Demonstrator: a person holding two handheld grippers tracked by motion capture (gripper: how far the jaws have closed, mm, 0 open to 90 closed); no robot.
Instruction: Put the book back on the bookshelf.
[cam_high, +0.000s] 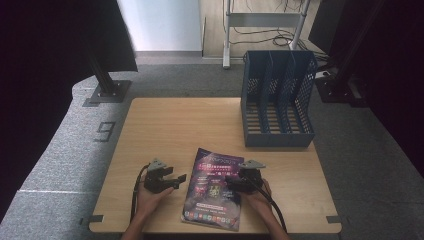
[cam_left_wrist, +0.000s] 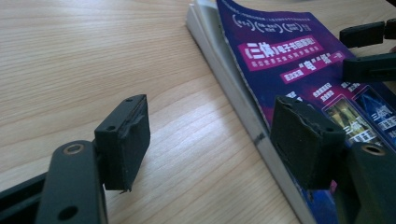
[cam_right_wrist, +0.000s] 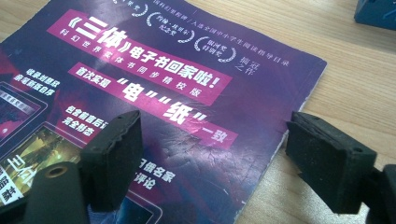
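A purple book with white and pink print lies flat on the wooden table near the front edge. My left gripper sits just off the book's left side, open. In the left gripper view its jaws straddle the book's page edge, with the gripper low over the wood and nothing between the pads. My right gripper rests over the book's right part, open. In the right gripper view the book's right edge runs between the spread jaws of the gripper.
A blue slatted file rack with three upright compartments stands at the back right of the table; its corner shows in the right gripper view. Dark stands and a metal frame stand on the grey floor beyond. Bare wood spans the table's left and middle.
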